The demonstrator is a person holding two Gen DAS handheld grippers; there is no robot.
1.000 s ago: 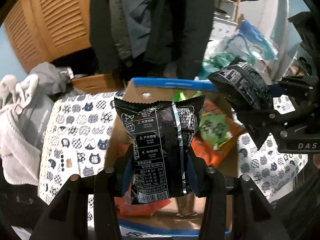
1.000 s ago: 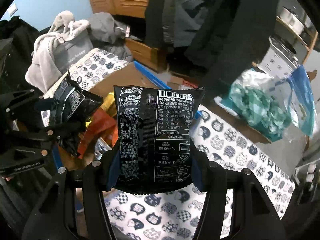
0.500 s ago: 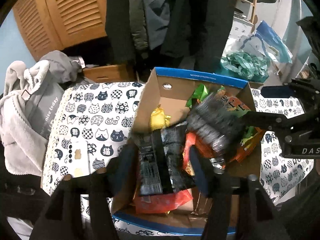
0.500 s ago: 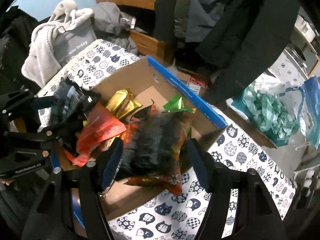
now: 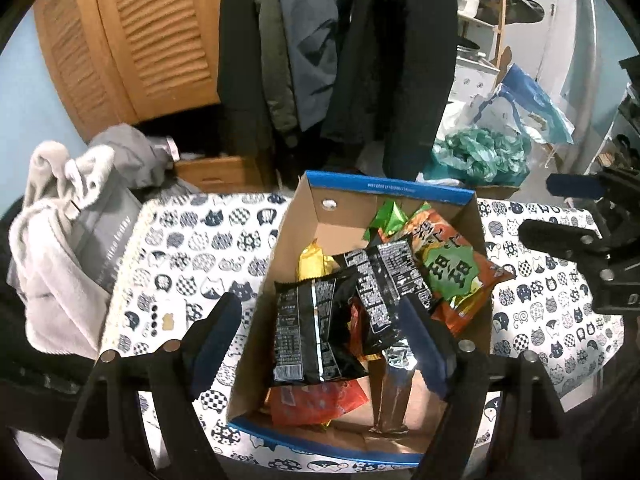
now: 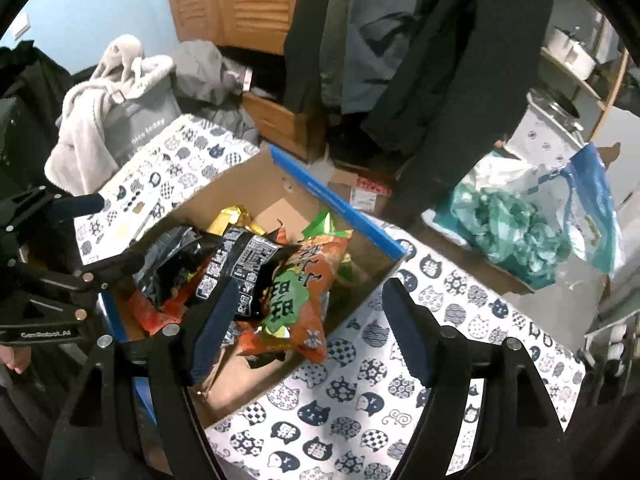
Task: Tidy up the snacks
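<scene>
Snacks lie heaped in the cardboard box (image 5: 476, 240) that sits on the cat-print cloth (image 5: 188, 240). Seen from the left wrist, the left gripper (image 5: 320, 336) hangs over the box with its jaws spread wide and nothing between them. Directly beneath sits a black packet (image 5: 304, 332), label side up, leaning on a second black packet (image 5: 384, 284). An orange-and-green bag (image 5: 452, 268) rests against the right wall, a gold packet (image 5: 312, 260) and a green wrapper (image 5: 388, 216) lie toward the far end, and a red packet (image 5: 312, 400) shows at the near end. The right gripper (image 5: 560, 216) enters at the right edge, apart from the box; its jaws look parted and bare.

From the right wrist, the right gripper (image 6: 308, 328) is likewise wide open and empty, poised over the box's near corner above the orange-and-green bag (image 6: 304, 292) and the second black packet (image 6: 244, 264). The left gripper (image 6: 104, 232) stands at the left, above the far side of the cardboard box (image 6: 372, 272), fingers apart.

My reading is that this is a drop-off step: both packets are in the box and both tools are free. No loose snack shows on the cloth in either view, so the next move likely calls for lifting clear of the box walls and looking for any remaining item, or tidying the leaning pile.
</scene>
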